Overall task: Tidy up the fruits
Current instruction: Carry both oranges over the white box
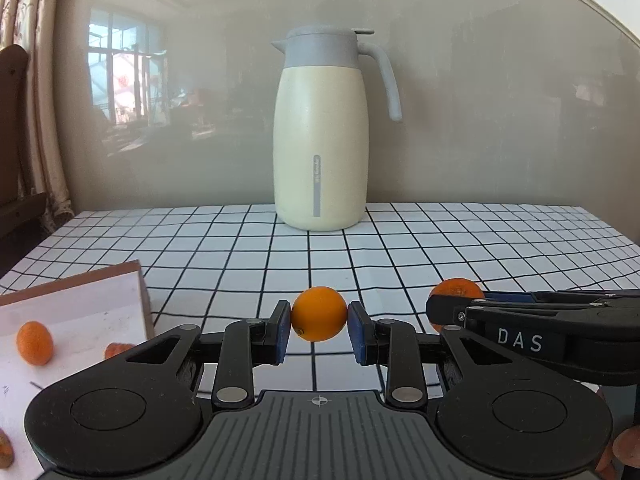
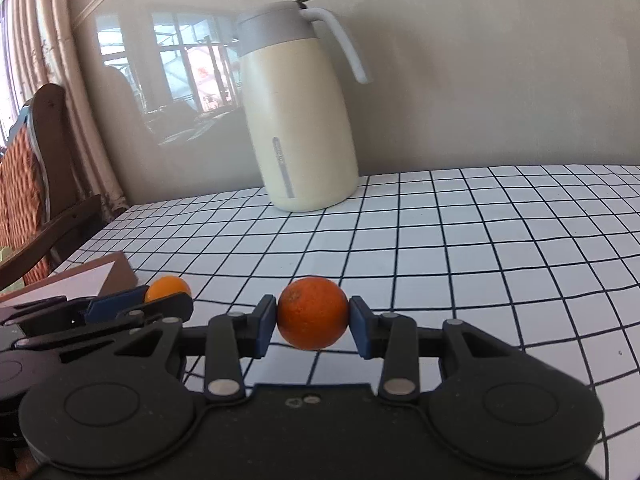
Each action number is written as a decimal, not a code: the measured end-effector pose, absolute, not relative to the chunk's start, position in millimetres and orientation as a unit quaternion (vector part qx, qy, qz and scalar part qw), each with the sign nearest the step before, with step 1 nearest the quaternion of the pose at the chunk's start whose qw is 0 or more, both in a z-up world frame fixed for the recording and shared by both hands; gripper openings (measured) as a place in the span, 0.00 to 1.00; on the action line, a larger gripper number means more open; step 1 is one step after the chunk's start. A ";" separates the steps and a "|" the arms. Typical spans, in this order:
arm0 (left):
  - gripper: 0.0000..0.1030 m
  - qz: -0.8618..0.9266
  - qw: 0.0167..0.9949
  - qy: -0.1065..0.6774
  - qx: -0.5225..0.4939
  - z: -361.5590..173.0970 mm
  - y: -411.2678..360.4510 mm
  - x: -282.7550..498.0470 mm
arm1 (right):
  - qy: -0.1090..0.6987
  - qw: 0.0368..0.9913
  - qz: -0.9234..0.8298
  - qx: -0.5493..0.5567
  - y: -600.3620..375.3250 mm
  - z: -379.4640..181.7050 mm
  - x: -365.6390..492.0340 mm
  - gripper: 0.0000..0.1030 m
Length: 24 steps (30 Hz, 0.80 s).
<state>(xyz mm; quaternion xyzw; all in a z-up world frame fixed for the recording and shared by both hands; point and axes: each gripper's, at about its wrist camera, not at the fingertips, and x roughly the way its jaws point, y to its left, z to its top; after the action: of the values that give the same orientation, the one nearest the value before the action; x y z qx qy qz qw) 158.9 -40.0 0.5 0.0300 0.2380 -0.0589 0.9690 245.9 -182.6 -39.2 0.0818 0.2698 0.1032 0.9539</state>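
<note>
Matt cream jug with grey plastic lid, glossy wall, smooth gridded tablecloth, dimpled orange

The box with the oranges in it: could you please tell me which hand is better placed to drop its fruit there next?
Left, probably. The left gripper, clamping a yellow-orange fruit, sits right beside the box; the right gripper, holding a darker orange, is farther from it.
</note>
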 end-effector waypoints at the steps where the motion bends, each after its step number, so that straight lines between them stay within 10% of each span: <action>1: 0.30 -0.056 0.970 0.236 0.028 1.7 -35.1 152.1 | 0.267 0.954 0.110 0.079 -176.9 -38.5 238.9 0.30; 24: 0.30 0.133 0.978 0.159 -0.032 35.4 144.2 56.8 | 0.175 0.946 0.264 0.065 -37.7 -7.0 194.8 0.30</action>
<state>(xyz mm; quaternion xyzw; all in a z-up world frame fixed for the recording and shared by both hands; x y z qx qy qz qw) 56.8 144.2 35.4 -0.0321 0.1587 0.1328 0.9778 194.8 -37.7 -7.0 0.0648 0.1754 0.2643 0.9462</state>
